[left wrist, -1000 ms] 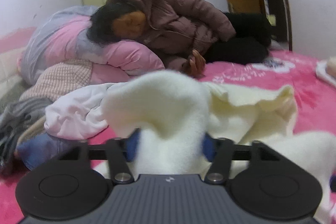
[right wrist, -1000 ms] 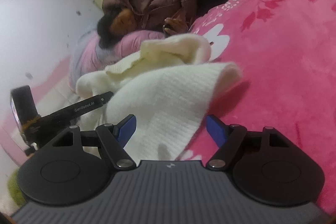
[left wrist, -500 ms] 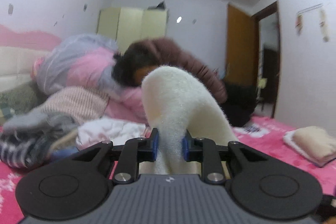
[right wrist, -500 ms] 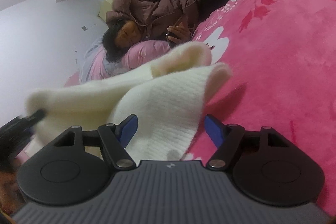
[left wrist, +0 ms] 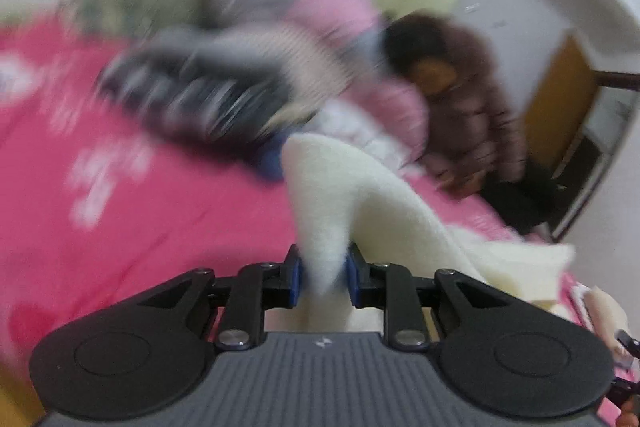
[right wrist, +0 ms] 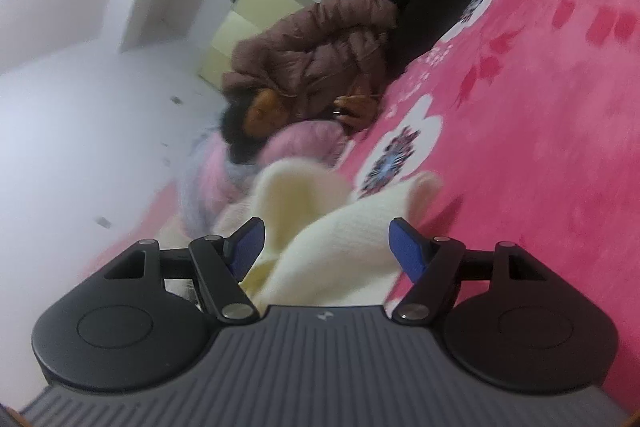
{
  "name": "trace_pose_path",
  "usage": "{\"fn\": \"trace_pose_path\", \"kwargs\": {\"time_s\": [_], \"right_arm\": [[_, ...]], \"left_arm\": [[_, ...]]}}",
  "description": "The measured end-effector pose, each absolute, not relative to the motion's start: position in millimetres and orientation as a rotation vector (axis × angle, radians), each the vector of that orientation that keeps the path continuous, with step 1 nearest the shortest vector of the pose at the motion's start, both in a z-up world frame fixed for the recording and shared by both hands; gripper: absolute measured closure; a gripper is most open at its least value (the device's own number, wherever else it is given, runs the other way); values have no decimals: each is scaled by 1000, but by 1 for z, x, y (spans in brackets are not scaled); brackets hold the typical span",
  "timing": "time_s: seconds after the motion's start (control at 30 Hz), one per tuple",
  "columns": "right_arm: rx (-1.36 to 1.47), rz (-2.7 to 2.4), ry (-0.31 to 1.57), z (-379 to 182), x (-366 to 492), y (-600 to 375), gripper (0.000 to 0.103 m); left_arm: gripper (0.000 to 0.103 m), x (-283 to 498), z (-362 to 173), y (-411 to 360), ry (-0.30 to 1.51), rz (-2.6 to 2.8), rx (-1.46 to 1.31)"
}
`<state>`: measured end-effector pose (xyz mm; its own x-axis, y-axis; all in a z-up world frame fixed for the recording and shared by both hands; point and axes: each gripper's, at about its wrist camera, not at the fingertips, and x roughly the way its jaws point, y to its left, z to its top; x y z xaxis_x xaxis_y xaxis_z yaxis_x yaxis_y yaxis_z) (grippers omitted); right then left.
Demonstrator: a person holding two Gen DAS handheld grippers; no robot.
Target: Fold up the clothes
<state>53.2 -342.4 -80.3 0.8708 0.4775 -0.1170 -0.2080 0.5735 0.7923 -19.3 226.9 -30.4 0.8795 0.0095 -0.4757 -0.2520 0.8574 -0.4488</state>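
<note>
Left gripper (left wrist: pixel 323 279): clamps cream knitted garment (left wrist: pixel 344 195) edge (raised for folding) | right gripper (right wrist: pixel 327 247): fingers spread, garment between, ungripped.

Fuzzy knit sweater (left wrist: pixel 320 195); plush, seemingly fleecy pink bedspread (right wrist: pixel 540 131).

Left gripper (left wrist: pixel 323 275): matte black body, ribbed dark-grey centre deck with a small white logo, two round black side housings each with a recessed disc, black linkage arms on silver pivot screws, blue pads on the fingers (left wrist: pixel 295 277). Right gripper (right wrist: pixel 326 247): same build, ribbed grey deck, white logo, black round housings, triangular cut-outs in the outer links, silver screws, blue fingers (right wrist: pixel 408 251). No cables or sleeves visible in either wrist view.
</note>
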Motion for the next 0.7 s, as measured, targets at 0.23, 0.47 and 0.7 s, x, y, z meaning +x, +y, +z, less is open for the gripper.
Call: {"fn": "trace_pose_path", "kwargs": {"time_s": [0.23,0.47,0.7], "right_arm": [[666,439,416,-42,87,-305,34],[695,564,514,-25,134,-257,34],[811,588,659,-23,190,-230,34]], "left_arm": [[47,-45,-18,241,368,215,-493],[37,-17,0,206,374,162,-255],[12,47,0,136,435,75,226]]}}
